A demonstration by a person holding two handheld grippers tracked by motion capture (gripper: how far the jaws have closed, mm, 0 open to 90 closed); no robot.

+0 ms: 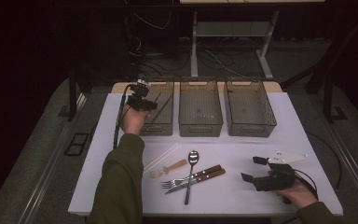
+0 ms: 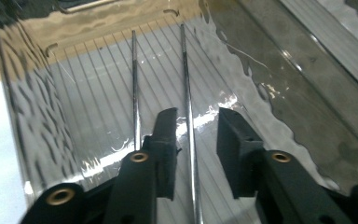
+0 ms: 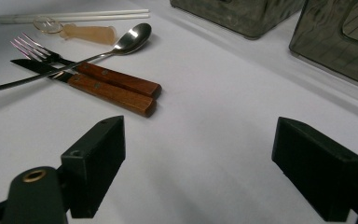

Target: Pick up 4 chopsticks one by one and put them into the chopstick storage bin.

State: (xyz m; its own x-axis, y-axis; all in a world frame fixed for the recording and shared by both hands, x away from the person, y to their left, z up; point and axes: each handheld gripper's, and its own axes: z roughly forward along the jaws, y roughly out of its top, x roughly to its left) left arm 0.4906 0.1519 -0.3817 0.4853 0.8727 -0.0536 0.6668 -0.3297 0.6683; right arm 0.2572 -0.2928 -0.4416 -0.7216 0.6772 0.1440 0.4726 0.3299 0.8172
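Note:
My left gripper (image 1: 142, 103) hangs over the leftmost clear bin (image 1: 164, 126) at the back of the white table. In the left gripper view its jaws (image 2: 196, 116) stand apart inside the bin (image 2: 28, 102). One thin metal chopstick (image 2: 186, 70) runs between them, and neither pad touches it. A second metal chopstick (image 2: 134, 84) lies beside it on the ribbed floor. My right gripper (image 1: 252, 169) rests at the front right of the table, open wide (image 3: 200, 130) with nothing between its jaws.
Two more clear bins (image 1: 200, 109) (image 1: 249, 109) stand to the right of the first. At the front centre lie a steel spoon (image 1: 192, 158), a fork (image 1: 172, 183) and a knife (image 1: 212, 176) with wooden handles, a small plastic spoon (image 1: 170, 168) and white chopsticks (image 1: 161, 156).

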